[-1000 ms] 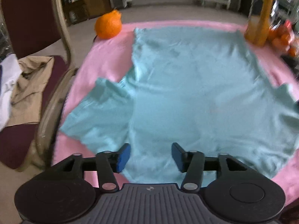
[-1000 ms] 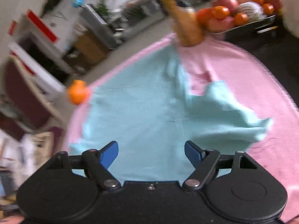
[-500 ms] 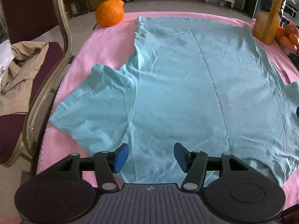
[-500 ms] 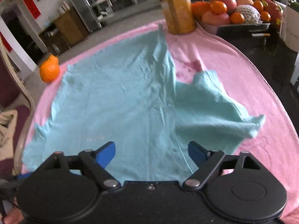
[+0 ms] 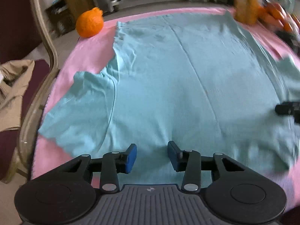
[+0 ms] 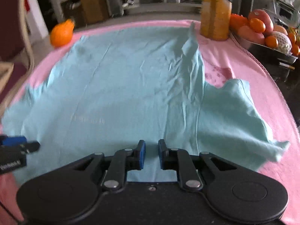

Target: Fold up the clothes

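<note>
A light teal T-shirt (image 5: 168, 84) lies spread flat on a pink cloth (image 5: 90, 52), its left sleeve (image 5: 80, 108) stretched out. In the right wrist view the shirt (image 6: 121, 93) has a raised ridge along its right side, and the right sleeve (image 6: 240, 121) is rumpled. My left gripper (image 5: 151, 156) hovers open over the shirt's near edge. My right gripper (image 6: 151, 154) is over the near edge too, jaws narrowed to a small gap with flat fabric showing between them. Each gripper's tip shows in the other's view: right gripper (image 5: 286, 108), left gripper (image 6: 15, 144).
An orange (image 5: 90, 23) sits at the far left corner of the cloth. An amber bottle (image 6: 215, 16) stands at the far right, beside a tray of fruit (image 6: 266, 35). A chair (image 5: 43, 37) with a beige garment (image 5: 13, 86) is left of the table.
My right gripper's jaws have narrowed from wide open to a small gap. Both grippers have shifted over the shirt's near edge, and the shirt lies flatter than one second ago.
</note>
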A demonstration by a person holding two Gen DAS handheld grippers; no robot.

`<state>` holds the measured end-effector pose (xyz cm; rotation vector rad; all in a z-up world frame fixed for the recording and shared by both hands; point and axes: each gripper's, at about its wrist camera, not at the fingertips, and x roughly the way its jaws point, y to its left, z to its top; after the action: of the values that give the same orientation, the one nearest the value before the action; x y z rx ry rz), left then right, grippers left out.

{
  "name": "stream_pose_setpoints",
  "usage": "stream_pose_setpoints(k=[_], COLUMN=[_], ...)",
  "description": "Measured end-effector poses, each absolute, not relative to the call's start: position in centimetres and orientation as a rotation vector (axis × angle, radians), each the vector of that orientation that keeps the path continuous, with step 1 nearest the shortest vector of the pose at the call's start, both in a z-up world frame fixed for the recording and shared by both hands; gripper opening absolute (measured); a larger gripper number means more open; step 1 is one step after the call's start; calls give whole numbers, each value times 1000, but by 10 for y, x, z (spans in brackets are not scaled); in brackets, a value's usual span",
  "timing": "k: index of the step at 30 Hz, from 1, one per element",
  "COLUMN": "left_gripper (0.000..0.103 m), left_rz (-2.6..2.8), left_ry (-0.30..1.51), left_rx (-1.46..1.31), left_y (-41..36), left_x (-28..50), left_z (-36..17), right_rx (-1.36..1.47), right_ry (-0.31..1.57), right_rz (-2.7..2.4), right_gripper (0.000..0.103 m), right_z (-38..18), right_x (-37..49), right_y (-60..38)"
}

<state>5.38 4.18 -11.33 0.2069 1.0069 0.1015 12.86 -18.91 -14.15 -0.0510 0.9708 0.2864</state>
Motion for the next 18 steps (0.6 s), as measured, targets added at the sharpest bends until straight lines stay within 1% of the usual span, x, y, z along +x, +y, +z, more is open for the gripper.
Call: stream_pose_setpoints(k=[5, 6, 11, 13, 14, 17, 18], left_gripper=[42, 39, 39, 39, 39, 39, 36], left_rz=[90, 89, 65, 39, 26, 2, -5], left_ry=[985, 968, 871, 931, 967, 999, 1007], left_rx=[257, 243, 172, 180, 185, 196, 200], left_y=[40, 42, 46, 41, 39, 36, 35], left_x=[27, 26, 24, 29, 32, 25, 22], left_z=[-112, -108, -91, -101, -107, -108, -108], right_rx=[-114, -118, -8, 16, 14, -32, -38], right_ry=[1008, 1003, 907, 907, 926, 1011, 1030], right_rz=[292, 291, 387, 465, 492, 508, 507], right_gripper=[15, 15, 15, 15, 15, 15, 14], right_z=[-137, -136, -118, -117, -121, -134, -135], right_x=[86, 82, 72, 71, 71, 73, 72], right_y=[-195, -196, -204, -199, -195, -187, -188])
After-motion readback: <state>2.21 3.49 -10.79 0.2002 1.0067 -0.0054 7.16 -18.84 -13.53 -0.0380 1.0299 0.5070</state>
